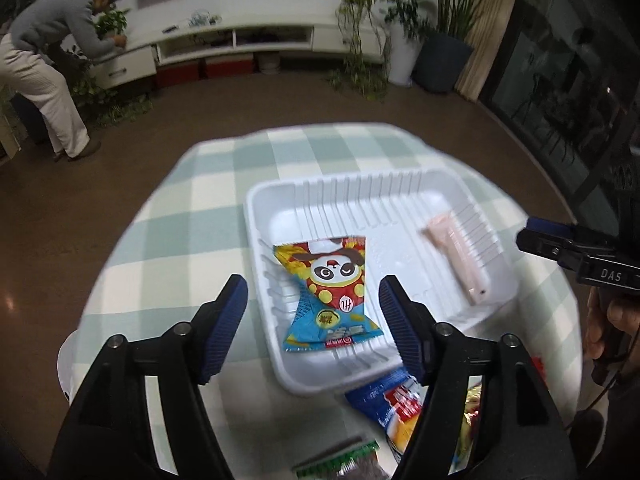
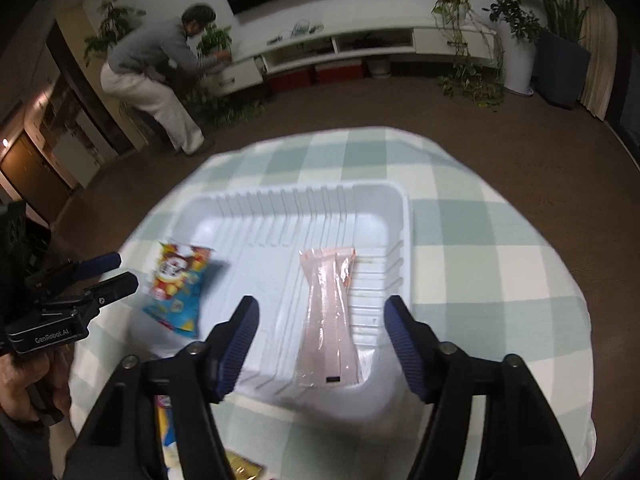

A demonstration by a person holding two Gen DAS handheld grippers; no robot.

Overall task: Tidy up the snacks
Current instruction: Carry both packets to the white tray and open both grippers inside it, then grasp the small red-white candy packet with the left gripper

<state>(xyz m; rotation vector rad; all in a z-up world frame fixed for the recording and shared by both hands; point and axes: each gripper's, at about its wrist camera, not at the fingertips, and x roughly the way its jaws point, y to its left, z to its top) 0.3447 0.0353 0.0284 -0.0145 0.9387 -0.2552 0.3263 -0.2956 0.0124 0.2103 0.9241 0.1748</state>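
A white ribbed tray (image 1: pixel 276 200) (image 2: pixel 400 200) sits on the checked tablecloth. In it lie a panda-print snack bag (image 1: pixel 332 292) (image 2: pixel 180 284) at its left side and a long pink packet (image 1: pixel 460 256) (image 2: pixel 328 320) at its right side. My left gripper (image 1: pixel 312 300) hangs open above the panda bag, its blue pads apart from it. My right gripper (image 2: pixel 320 320) is open above the pink packet and does not touch it. Each gripper shows in the other's view, the right gripper (image 1: pixel 532 236) at the edge and the left gripper (image 2: pixel 120 272) likewise.
More snack packets lie on the table's near side: a blue and red one (image 1: pixel 388 404), a green one (image 1: pixel 340 460), a gold one (image 2: pixel 244 468). A person (image 1: pixel 44 64) bends at a white cabinet (image 1: pixel 240 36) across the brown floor. Potted plants (image 1: pixel 440 28) stand at the back right.
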